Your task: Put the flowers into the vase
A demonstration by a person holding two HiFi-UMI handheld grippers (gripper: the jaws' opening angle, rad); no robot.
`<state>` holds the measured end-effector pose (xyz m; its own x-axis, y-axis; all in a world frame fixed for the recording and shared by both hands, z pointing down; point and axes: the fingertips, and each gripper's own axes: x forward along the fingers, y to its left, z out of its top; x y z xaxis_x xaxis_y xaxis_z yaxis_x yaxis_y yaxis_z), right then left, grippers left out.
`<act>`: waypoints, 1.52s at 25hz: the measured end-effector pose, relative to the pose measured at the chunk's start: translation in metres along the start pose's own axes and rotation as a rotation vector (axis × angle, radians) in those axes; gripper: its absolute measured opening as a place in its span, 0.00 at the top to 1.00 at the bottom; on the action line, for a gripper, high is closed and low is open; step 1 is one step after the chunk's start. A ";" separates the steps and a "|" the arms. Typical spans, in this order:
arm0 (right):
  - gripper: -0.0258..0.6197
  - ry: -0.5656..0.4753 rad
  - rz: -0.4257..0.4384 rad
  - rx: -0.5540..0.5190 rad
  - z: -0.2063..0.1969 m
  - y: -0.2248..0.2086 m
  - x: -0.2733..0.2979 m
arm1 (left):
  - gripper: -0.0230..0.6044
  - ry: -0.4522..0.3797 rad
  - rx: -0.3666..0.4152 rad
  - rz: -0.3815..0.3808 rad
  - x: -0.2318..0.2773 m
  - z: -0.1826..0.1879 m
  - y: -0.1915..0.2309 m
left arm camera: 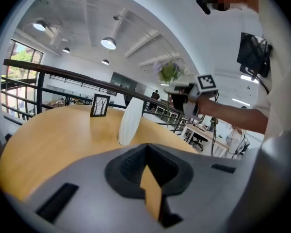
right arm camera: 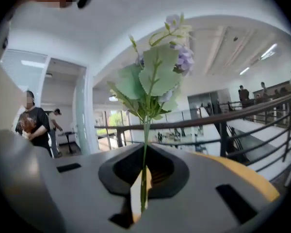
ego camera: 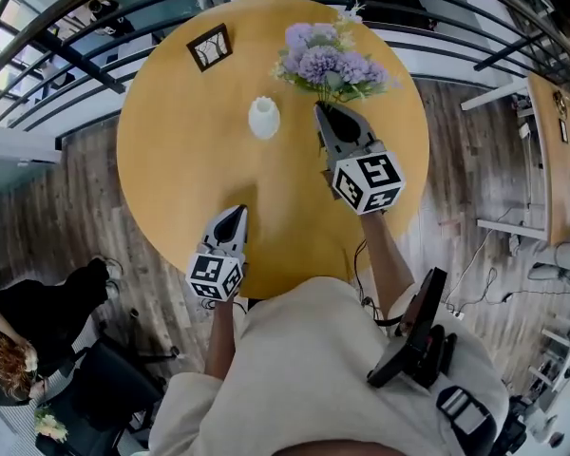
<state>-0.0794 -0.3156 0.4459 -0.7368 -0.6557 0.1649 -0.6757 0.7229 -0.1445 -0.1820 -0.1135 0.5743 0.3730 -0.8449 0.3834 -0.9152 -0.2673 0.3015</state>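
Observation:
A bunch of purple flowers with green leaves (ego camera: 331, 65) is lifted above the far right part of the round yellow table (ego camera: 171, 169). My right gripper (ego camera: 323, 112) is shut on its thin green stem (right arm camera: 145, 149), and the leaves and blooms (right arm camera: 153, 81) rise upright in front of the right gripper view. The white ribbed vase (ego camera: 264, 117) stands upright on the table, to the left of the flowers and apart from them. My left gripper (ego camera: 234, 218) hovers over the near table edge, jaws together with nothing between them, pointing toward the vase (left arm camera: 130, 123).
A small black picture frame (ego camera: 210, 47) stands at the table's far left. A dark railing (ego camera: 66, 55) curves behind the table. A person (ego camera: 19, 331) sits at lower left on the wooden floor level, and a desk (ego camera: 560, 150) stands at right.

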 end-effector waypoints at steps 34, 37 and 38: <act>0.57 -0.150 0.226 -0.043 -0.024 0.069 0.067 | 0.95 0.051 -0.034 0.051 -0.011 -0.011 0.010; 0.51 -0.083 0.208 -0.082 -0.046 0.069 0.070 | 0.95 0.048 -0.028 0.042 -0.006 -0.008 0.008; 0.49 -0.079 0.196 -0.101 -0.049 0.068 0.071 | 0.95 0.046 -0.026 0.038 -0.004 -0.007 0.007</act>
<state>-0.1765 -0.3020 0.4957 -0.8560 -0.5128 0.0663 -0.5166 0.8536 -0.0671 -0.1888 -0.1084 0.5810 0.3456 -0.8319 0.4343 -0.9246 -0.2229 0.3088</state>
